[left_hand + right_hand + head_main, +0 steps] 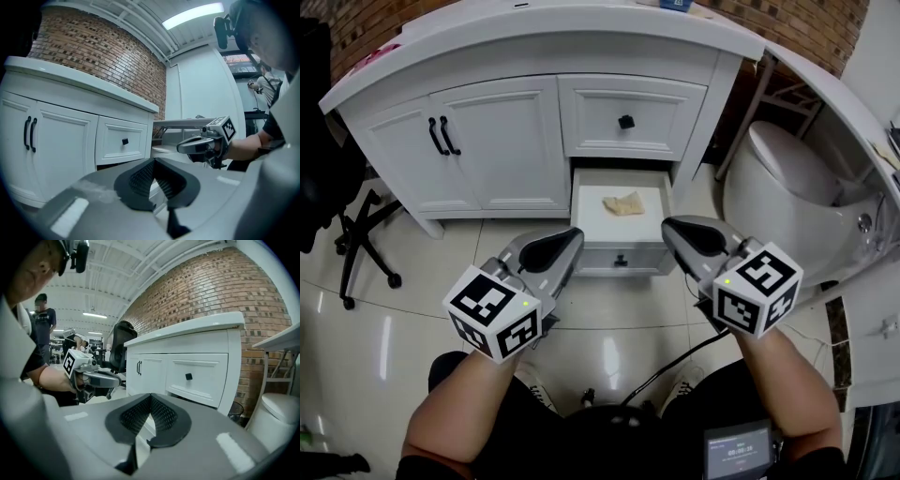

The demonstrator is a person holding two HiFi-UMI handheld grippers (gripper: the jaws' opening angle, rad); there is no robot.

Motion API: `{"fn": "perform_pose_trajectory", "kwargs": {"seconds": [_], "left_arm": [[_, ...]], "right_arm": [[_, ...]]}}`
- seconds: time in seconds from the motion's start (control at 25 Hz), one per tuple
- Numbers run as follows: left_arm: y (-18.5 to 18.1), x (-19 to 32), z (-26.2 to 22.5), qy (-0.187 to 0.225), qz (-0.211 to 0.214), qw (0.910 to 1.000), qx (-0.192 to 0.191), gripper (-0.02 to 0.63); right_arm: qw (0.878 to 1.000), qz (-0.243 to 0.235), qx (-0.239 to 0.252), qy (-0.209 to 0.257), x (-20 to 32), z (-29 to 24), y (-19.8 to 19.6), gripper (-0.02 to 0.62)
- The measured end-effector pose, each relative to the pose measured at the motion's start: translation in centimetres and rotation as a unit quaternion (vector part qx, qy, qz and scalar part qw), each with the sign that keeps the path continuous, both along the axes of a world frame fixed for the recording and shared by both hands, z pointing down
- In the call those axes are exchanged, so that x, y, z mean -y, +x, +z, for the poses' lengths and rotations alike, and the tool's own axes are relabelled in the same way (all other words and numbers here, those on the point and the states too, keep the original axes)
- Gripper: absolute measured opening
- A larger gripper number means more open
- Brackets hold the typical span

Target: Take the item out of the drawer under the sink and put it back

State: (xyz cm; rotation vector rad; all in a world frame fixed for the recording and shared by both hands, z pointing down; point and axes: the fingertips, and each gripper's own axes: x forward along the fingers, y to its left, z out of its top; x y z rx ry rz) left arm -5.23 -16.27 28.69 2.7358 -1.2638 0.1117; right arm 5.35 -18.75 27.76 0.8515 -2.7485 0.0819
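Observation:
Under the white vanity counter (553,28) the lower drawer (587,246) stands pulled out. A crumpled beige item (623,203) lies on its floor toward the back. The upper drawer (625,122) is closed. My left gripper (572,236) hovers just in front of the open drawer's left corner, and my right gripper (668,226) just off its right corner. Neither touches the item. In the left gripper view the left gripper (153,162) has its jaws closed with nothing between them. The right gripper (150,397) looks the same in its own view.
Two cabinet doors with black handles (442,136) are closed left of the drawers. A white toilet (797,187) stands close on the right. A black office chair (356,234) is at the left. A cable (670,366) trails over the glossy tiled floor by my legs.

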Motion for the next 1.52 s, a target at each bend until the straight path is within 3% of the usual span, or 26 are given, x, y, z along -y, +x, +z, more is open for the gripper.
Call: {"fn": "perform_pose_trajectory", "kwargs": {"seconds": [0.16, 0.36, 0.56, 0.92, 1.04, 1.24, 1.52], "left_arm": [[-0.1, 0.1, -0.3, 0.006, -0.004, 1.0000, 0.000, 0.005], [-0.2, 0.2, -0.3, 0.005, -0.008, 1.0000, 0.002, 0.005], [-0.2, 0.1, -0.4, 0.005, -0.010, 0.9999, 0.003, 0.005], [0.1, -0.6, -1.0, 0.004, -0.009, 0.9999, 0.005, 0.005], [0.2, -1.7, -1.5, 0.000, -0.009, 0.9999, -0.007, 0.005], [0.7, -3.7, -2.0, 0.013, -0.007, 0.9998, 0.014, 0.005], [1.2, -6.4, -3.4, 0.020, -0.008, 0.9997, 0.005, 0.005]], "right_arm": [[1.000, 0.019, -0.003, -0.012, 0.2, 1.6, 1.4, 0.008], [0.997, 0.038, 0.036, -0.048, 0.9, 1.5, 3.2, 0.008], [0.997, 0.035, 0.034, -0.055, 0.6, 1.9, 3.3, 0.008], [0.998, 0.030, 0.033, -0.042, -0.5, 1.1, 3.2, 0.008], [0.998, 0.030, 0.039, -0.038, -1.2, 0.6, 3.5, 0.008], [0.998, 0.025, 0.045, -0.028, -3.3, -0.6, 3.7, 0.008], [0.999, 0.028, 0.042, -0.017, -6.3, -1.5, 4.7, 0.008]]}}
